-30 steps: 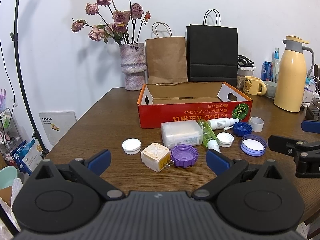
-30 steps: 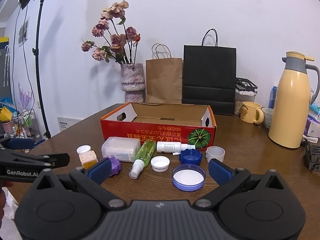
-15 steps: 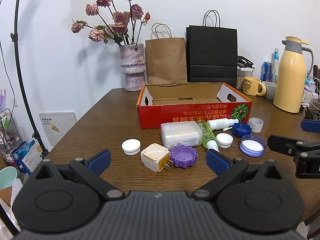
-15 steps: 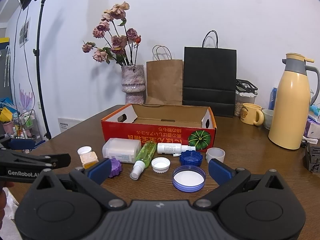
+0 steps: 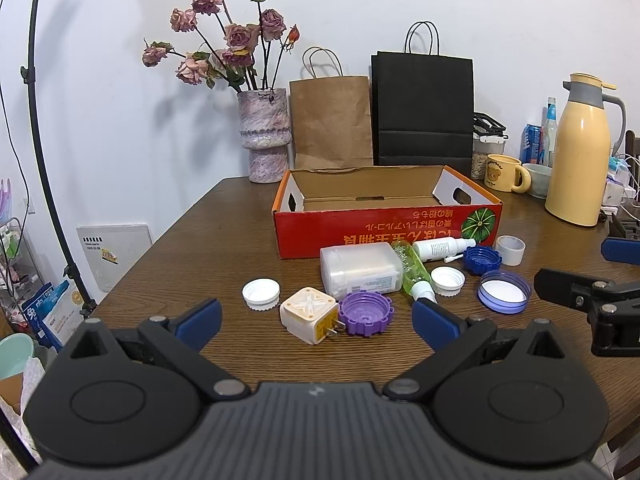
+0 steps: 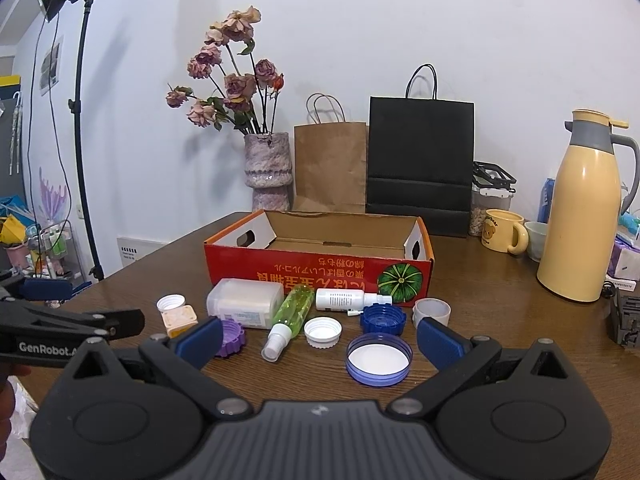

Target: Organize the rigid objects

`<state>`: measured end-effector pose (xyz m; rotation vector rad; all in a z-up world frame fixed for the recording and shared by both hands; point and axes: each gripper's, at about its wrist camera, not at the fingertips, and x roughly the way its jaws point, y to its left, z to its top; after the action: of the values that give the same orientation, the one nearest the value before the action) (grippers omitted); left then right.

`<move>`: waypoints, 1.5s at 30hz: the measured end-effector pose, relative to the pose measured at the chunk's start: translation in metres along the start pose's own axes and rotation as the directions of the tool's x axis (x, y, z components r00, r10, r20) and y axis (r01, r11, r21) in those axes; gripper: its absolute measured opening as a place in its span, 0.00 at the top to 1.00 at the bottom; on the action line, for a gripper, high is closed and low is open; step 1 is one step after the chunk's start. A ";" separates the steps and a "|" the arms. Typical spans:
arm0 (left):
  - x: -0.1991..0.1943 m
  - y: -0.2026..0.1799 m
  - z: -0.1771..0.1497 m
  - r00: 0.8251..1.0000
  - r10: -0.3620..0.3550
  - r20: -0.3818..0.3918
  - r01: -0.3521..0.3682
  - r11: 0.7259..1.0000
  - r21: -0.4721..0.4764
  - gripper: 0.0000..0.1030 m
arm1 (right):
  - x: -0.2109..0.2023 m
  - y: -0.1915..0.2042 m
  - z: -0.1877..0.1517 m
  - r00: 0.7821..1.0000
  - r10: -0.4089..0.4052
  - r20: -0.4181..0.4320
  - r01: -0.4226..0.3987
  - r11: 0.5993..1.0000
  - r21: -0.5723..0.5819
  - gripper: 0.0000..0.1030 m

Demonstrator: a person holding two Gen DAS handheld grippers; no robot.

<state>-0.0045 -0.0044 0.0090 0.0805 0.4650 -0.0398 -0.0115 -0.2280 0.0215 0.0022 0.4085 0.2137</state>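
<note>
An empty red cardboard box (image 5: 384, 228) (image 6: 316, 268) stands on the wooden table. In front of it lie a white plastic case (image 5: 360, 270) (image 6: 246, 304), a green spray bottle (image 5: 414, 272) (image 6: 292, 316), a white bottle (image 5: 440, 247) (image 6: 344, 299), a cream plug adapter (image 5: 308, 314) (image 6: 180, 318), a purple lid (image 5: 365, 313) (image 6: 230, 336), white caps (image 5: 261, 294) (image 6: 322, 332), a dark blue cap (image 5: 482, 260) (image 6: 382, 319), a wide blue lid (image 5: 504, 291) (image 6: 379, 358) and a grey cup (image 5: 509, 250) (image 6: 431, 310). My left gripper (image 5: 316, 322) is open and empty before the adapter. My right gripper (image 6: 320, 338) is open and empty before the caps.
At the back stand a vase of dried roses (image 5: 263, 136), a brown bag (image 5: 330, 120), a black bag (image 5: 423, 108), a yellow mug (image 5: 502, 173) and a tall yellow thermos (image 5: 582, 156). A light stand (image 6: 80, 120) rises left of the table.
Both grippers have drifted very slightly; the view shifts a little. Both stay open and the objects have not moved.
</note>
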 end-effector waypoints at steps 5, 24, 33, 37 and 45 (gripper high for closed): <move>0.000 0.000 0.000 1.000 0.000 0.000 0.000 1.000 0.000 0.00 | -0.001 0.000 0.000 1.000 0.001 0.003 -0.001 1.000 -0.001 0.00; 0.007 -0.001 0.001 1.000 -0.003 -0.018 0.003 1.000 -0.005 0.00 | 0.009 -0.003 -0.004 1.000 -0.004 -0.012 0.003 1.000 -0.006 0.00; 0.025 0.002 -0.001 0.999 -0.002 -0.046 0.002 1.000 -0.014 0.00 | 0.025 -0.008 -0.007 0.999 -0.006 -0.037 0.006 1.000 -0.003 0.00; 0.033 0.003 -0.003 0.998 0.000 -0.058 -0.001 1.000 -0.016 0.00 | 0.032 -0.009 -0.008 0.999 -0.008 -0.049 0.008 1.000 -0.002 0.00; 0.053 0.007 -0.003 0.996 0.016 -0.088 -0.018 1.000 -0.020 0.00 | 0.049 -0.013 -0.011 0.997 -0.014 -0.078 0.014 1.000 0.001 0.00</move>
<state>0.0420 0.0017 -0.0177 0.0656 0.5525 -0.0149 0.0303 -0.2308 -0.0087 -0.0079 0.4860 0.2002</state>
